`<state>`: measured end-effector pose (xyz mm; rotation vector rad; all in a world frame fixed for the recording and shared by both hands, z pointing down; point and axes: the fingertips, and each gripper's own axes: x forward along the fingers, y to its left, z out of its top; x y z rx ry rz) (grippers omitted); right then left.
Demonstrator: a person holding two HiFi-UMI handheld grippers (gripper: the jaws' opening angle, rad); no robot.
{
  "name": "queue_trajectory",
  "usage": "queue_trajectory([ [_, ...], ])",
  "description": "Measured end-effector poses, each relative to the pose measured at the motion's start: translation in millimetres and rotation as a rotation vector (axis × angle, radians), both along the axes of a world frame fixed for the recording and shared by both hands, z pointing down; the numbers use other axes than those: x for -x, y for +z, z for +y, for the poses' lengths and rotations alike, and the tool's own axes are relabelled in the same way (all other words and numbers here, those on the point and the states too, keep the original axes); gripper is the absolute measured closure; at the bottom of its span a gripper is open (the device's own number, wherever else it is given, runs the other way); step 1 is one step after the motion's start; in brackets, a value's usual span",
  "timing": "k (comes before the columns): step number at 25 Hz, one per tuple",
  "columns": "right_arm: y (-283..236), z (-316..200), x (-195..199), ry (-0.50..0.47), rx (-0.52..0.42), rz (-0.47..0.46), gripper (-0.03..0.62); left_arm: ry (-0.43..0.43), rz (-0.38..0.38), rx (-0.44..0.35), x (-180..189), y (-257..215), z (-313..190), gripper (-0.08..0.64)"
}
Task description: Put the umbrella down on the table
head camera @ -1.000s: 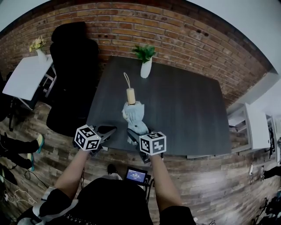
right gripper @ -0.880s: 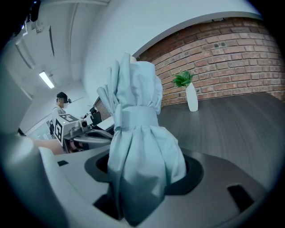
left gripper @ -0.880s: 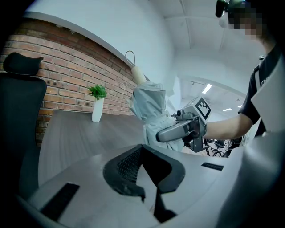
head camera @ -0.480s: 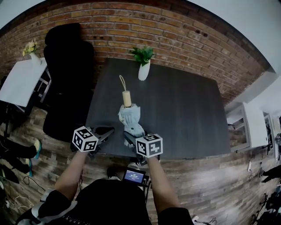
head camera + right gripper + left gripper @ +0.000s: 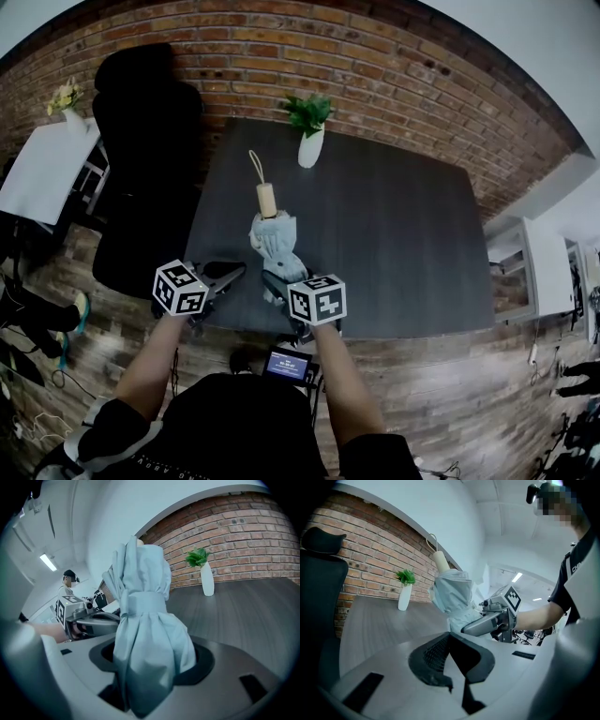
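1. In the head view, your right gripper (image 5: 275, 282) was clamped on the lower end of the folded pale-blue umbrella (image 5: 275, 244), near the front edge of the dark table (image 5: 403, 244)
   - The umbrella's wooden handle (image 5: 267, 200) with its loop pointed away from you, toward the white vase (image 5: 309, 147) holding a green plant
   - Your left gripper (image 5: 230, 273) hung just beside the right one and touched nothing
2. In the left gripper view, your left gripper's (image 5: 450, 638) jaws met at their tips with nothing between them
   - Beyond them the umbrella (image 5: 452, 597) stood steeply tilted, handle end high
   - Your right gripper (image 5: 474, 626) held it from below, and the table (image 5: 384, 620) lay well under the handle
3. In the right gripper view, your right gripper (image 5: 149, 670) had its jaws spread fairly wide round the bunched fabric, with the strapped umbrella (image 5: 143, 616) filling the gap between them
   - You could see the left gripper (image 5: 96, 620) off to one side and bare table (image 5: 243, 616) stretching to the vase (image 5: 206, 584)
4. As for progress, I judged the umbrella carried to the table but not yet laid on it
   - No view showed it resting on the top
   - What remained was to tip it flat, lower it onto the bare wood short of the vase, and open the right jaws
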<state>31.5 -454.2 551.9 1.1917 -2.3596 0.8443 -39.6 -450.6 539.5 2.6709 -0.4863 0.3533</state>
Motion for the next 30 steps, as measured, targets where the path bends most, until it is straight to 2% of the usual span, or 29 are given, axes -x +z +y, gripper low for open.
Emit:
queue_trajectory([
  [10, 4, -23, -12, -0.043, 0.021, 0.016, 0.301, 0.017, -0.009, -0.003, -12, -6, -17, 0.557],
  [15, 7, -57, -21, -0.113, 0.033, 0.057, 0.299, 0.035, -0.089, -0.027, -17, -5, -51, 0.557],
  [23, 12, -134, -33, -0.295, 0.067, 0.207, 0.301, -0.028, -0.185, -0.058, -34, -18, -125, 0.557],
  [30, 48, -193, -42, -0.429, 0.137, 0.357, 0.300, -0.079, -0.228, -0.011, -52, -1, -171, 0.557],
])
